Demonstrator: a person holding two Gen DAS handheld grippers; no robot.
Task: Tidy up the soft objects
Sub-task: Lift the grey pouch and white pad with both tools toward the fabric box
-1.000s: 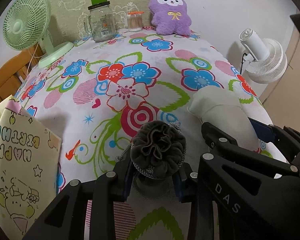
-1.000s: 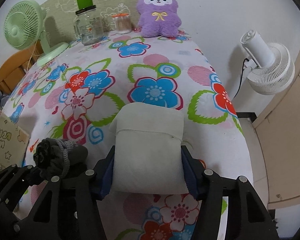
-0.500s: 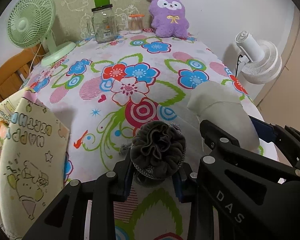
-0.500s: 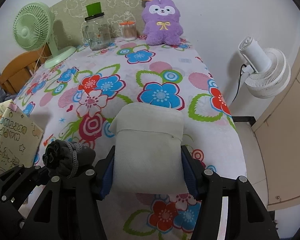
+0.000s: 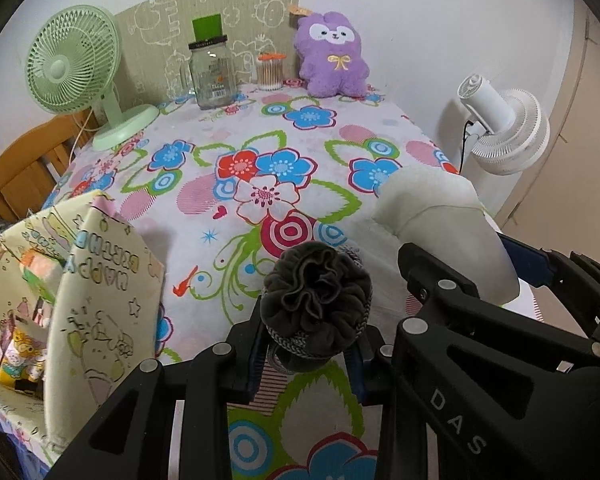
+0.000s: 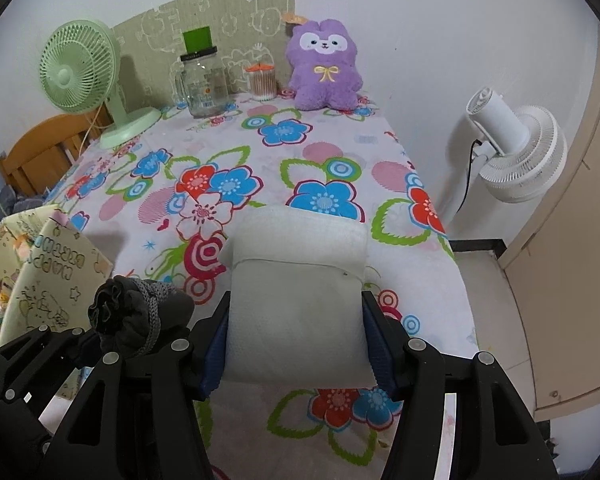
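Note:
My left gripper (image 5: 308,354) is shut on a rolled dark grey sock bundle (image 5: 316,304), held above the near part of the flowered tablecloth (image 5: 260,152). To its right, my right gripper (image 6: 296,344) is shut on a folded white cloth (image 6: 296,300), also lifted off the table. In the right wrist view the grey bundle (image 6: 136,316) shows at lower left between the other gripper's fingers. The white cloth (image 5: 444,232) shows at the right of the left wrist view. A purple plush toy (image 5: 332,56) sits upright at the table's far edge.
A yellow "Happy Birthday" gift bag (image 5: 72,296) stands open at the table's near left edge. At the back stand a green desk fan (image 5: 76,68), a glass jar (image 5: 212,72) and a cotton swab tub (image 5: 270,72). A white fan (image 6: 512,148) stands beside the table's right side.
Both grippers rose and pulled back from the table with their loads. More of the near tablecloth and of the gift bag has come into view.

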